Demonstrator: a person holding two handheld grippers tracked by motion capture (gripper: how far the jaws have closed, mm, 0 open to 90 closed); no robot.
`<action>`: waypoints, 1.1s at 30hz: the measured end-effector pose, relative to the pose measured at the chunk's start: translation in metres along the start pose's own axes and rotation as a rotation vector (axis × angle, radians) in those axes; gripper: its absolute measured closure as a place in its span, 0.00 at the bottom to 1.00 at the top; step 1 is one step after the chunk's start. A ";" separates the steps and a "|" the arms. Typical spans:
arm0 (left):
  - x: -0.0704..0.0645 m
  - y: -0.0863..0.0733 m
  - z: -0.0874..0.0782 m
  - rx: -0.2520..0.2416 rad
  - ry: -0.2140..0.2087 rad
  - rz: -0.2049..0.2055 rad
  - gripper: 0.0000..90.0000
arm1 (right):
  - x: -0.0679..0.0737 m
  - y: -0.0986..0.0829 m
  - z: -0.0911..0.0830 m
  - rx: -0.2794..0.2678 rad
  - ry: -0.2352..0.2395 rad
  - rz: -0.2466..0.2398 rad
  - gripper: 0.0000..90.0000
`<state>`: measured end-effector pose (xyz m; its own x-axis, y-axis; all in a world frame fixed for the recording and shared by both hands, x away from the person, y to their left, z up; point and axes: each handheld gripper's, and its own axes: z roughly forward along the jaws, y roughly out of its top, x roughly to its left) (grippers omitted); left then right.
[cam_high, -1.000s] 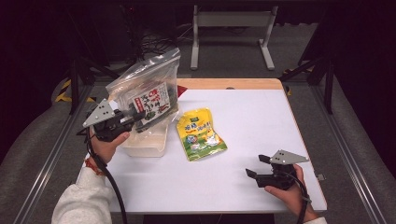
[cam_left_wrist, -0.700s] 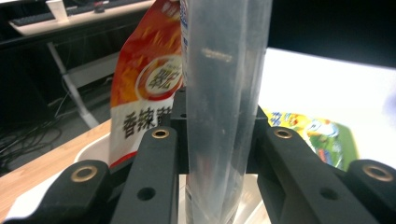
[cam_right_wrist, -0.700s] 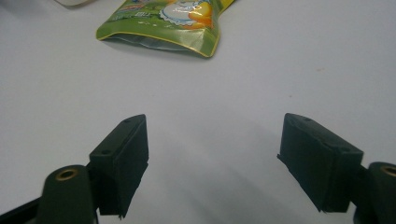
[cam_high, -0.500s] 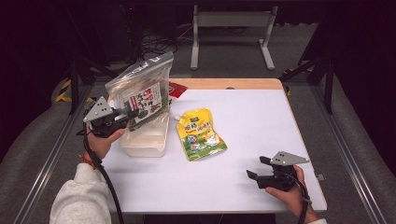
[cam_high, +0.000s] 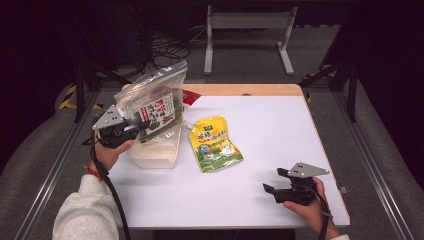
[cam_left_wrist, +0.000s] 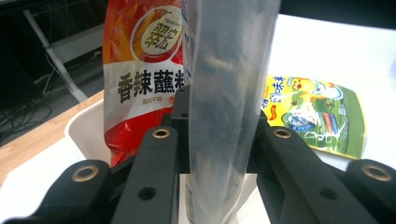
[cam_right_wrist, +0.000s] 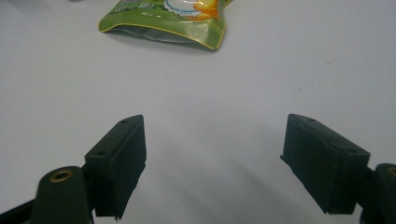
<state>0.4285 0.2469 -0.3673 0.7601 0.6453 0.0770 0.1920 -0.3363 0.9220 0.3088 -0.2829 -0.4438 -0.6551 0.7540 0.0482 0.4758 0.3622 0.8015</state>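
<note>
- Red packet (cam_left_wrist: 140, 70): "香辣蘸" is printed in white.
- Clear bag (cam_high: 152, 102): clamped between the left gripper (cam_high: 131, 129) jaws, held above the white bin (cam_high: 152, 150), long axis tilted up and away.
- Right gripper (cam_high: 276, 189): jaws spread apart, nothing held, near the green pouch (cam_high: 214, 143).
</note>
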 end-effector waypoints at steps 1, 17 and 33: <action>0.000 0.001 0.000 0.005 0.001 0.003 0.83 | 0.000 0.000 0.000 0.000 0.002 0.001 0.24; -0.002 0.005 -0.001 0.086 0.013 0.035 0.83 | 0.001 0.002 0.002 0.003 0.019 0.003 0.23; 0.003 -0.010 0.013 -0.008 -0.009 -0.039 0.83 | 0.005 0.004 0.003 0.001 0.020 -0.013 0.23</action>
<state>0.4365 0.2433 -0.3815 0.7574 0.6519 0.0373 0.2169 -0.3051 0.9273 0.3091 -0.2759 -0.4419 -0.6725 0.7385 0.0497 0.4680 0.3723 0.8015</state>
